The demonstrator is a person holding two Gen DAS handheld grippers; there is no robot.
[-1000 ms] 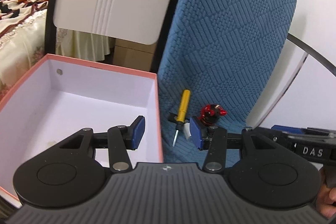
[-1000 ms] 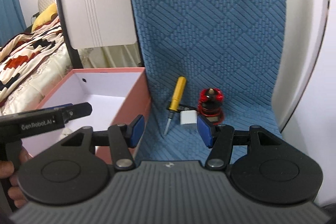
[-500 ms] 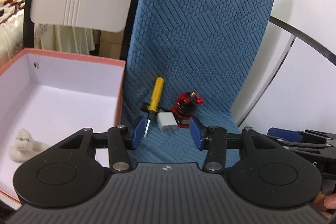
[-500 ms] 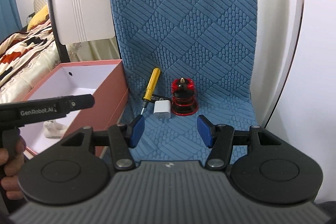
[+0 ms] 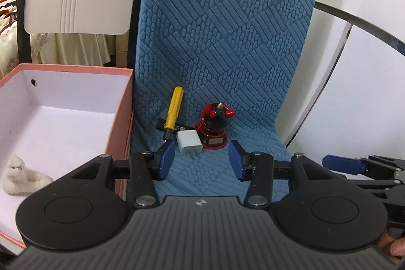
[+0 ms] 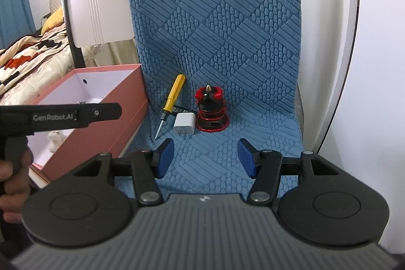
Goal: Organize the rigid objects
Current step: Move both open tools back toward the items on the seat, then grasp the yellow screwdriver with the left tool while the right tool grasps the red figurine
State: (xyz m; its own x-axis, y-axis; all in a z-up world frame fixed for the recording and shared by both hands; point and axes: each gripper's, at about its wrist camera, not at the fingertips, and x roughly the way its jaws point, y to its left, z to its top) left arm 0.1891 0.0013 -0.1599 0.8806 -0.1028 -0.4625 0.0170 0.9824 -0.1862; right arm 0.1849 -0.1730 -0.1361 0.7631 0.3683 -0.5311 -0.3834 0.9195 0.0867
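**Approaching the cluster of small hard items beside the pink box**

Presently both grippers are hanging over a blue quilted seat cover (image 6: 217, 163), fingers parted and holding nothing: the left gripper (image 5: 201, 160) is framing the items closely, while the right gripper (image 6: 205, 159) is standing further back from them. Taking the white cube-shaped plastic wall charger (image 6: 184, 123) as landmark, a yellow-handled screwdriver with a thin metal shaft (image 6: 172, 100) is lying just to its left, handle leaning up the backrest and tip pointing down the seat; a red-and-black metal camera mount with a threaded stud on top (image 6: 211, 110) is standing upright just to its right, seemingly touching it; a flat black strip (image 5: 174, 127) is lying behind it, under the screwdriver. Further left of the charger an open pink cardboard box with a white interior (image 5: 121, 118) is sitting, a small fluffy cream toy (image 5: 22, 177) resting inside.

All three items are probably stiff and light. The charger's smooth flat sides are offering the easiest pinch, though likely slippery; the screwdriver is best taken across its handle; the mount, likely the heaviest, by its narrow neck.
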